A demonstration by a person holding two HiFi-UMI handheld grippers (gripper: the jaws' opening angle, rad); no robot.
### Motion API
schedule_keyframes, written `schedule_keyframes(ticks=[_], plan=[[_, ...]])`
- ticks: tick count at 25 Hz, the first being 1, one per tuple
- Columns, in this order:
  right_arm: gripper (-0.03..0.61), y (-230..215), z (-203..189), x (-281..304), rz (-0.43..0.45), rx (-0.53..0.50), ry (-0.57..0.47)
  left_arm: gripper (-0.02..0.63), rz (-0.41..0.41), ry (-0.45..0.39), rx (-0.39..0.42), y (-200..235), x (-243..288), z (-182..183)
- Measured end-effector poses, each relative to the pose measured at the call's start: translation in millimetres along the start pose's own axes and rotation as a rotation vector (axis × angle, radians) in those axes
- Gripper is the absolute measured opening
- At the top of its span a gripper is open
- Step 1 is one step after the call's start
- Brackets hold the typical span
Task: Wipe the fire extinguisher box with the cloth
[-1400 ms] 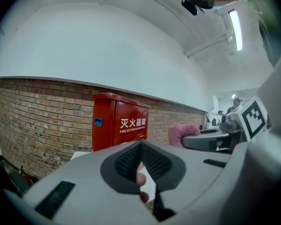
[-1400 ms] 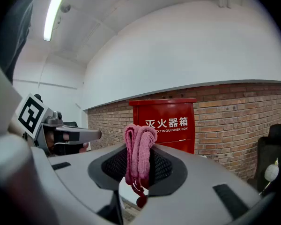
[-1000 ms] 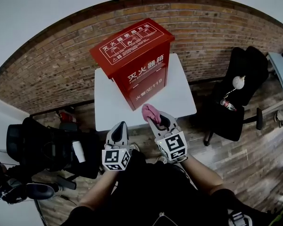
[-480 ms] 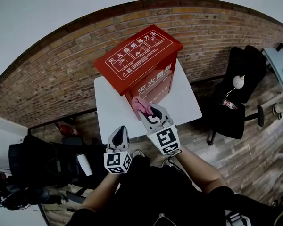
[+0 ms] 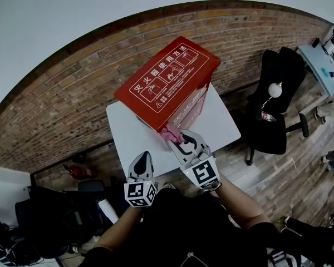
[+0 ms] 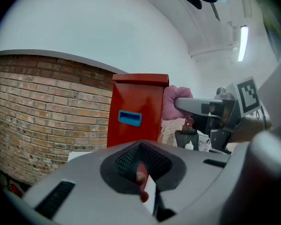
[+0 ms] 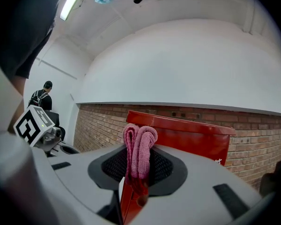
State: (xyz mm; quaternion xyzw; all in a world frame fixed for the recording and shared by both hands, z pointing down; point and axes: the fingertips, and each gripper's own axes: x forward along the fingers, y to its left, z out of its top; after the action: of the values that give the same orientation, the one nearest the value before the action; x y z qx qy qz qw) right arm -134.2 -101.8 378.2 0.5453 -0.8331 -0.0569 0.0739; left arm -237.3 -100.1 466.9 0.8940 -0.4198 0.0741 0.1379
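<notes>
Left gripper [image 5: 139, 159] is idle: jaws pressed together on nothing, low at the near edge of the white surface [image 5: 125, 141], short of the fire extinguisher box [image 5: 189, 105] and apart from it. Its own view looks at the box's side face with the blue handle [image 6: 129, 118]. The box stands upright near the middle of the surface, its back toward the brick wall [image 5: 67, 102]. Long axis is vertical, the sloped lid [image 5: 161, 82] with white instructions is on top, and the printed front face is turned toward the person and a bit to their right. Right gripper [image 5: 177, 138] is the working one and clearly the nearer: jaws clamped on the folded pink cloth [image 5: 169, 130], fold sticking out past the tips. The cloth sits at the box's near vertical corner, high up just under the lid overhang. The left gripper view shows it touching the front face by that edge. So the box lies straight ahead of the right gripper, and the face runs down and to the right from the contact point. My read: wipe is at its start, most of the front face not covered yet. Next stroke wants to run along the face, down the vertical axis or across to the right, with pressure into the panel. Black chair [image 5: 273, 113] stands well to the right, off the surface, no factor.
</notes>
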Motion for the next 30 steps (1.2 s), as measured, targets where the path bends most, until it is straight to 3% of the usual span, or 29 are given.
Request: schedule_keyframes(ticks=[6,11,30], plan=[[0.110,0.0,0.5,0.1,-0.059,-0.003,0.004,0.028,-0.054,0.014,0.007,7.0,9.2,1.3],[0.110,-3.2,-1.2,-0.1,-0.034,-0.021,-0.002,0.028,-0.021,0.002,-0.007,6.4,12.3,-1.0],[0.110,-36.5,-3.6,1.0,0.261,-0.023,-0.055,0.028,0.345,-0.097,-0.104,-21.1,7.2,-11.3]])
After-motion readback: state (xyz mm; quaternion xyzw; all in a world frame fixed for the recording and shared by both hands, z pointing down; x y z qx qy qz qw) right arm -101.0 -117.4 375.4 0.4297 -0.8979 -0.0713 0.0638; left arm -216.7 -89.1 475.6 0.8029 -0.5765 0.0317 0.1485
